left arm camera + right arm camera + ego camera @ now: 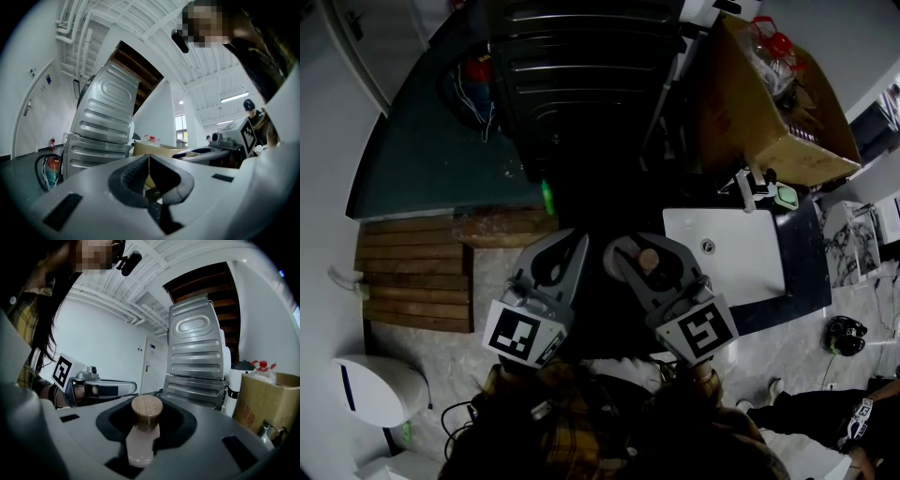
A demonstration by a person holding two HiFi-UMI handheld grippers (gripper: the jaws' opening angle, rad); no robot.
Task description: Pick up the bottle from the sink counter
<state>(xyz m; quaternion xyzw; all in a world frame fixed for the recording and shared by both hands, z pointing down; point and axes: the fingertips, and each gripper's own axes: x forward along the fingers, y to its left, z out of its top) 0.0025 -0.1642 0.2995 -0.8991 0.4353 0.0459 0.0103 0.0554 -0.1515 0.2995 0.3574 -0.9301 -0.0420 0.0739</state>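
Right gripper (647,248), jaws pinching a pale pink bottle (139,441), its wooden cap (146,409) up between the tips, white sink basin (741,267) off to their right; left gripper (149,161) just beside, jaws pressed together on nothing, cardboard box (150,150) beyond them.

Two grey grippers: the left gripper (567,249) and the right gripper (647,247). One pale pink bottle with a round wooden cap (144,427), one brown cardboard box (742,111) and one white rectangular sink (733,255).
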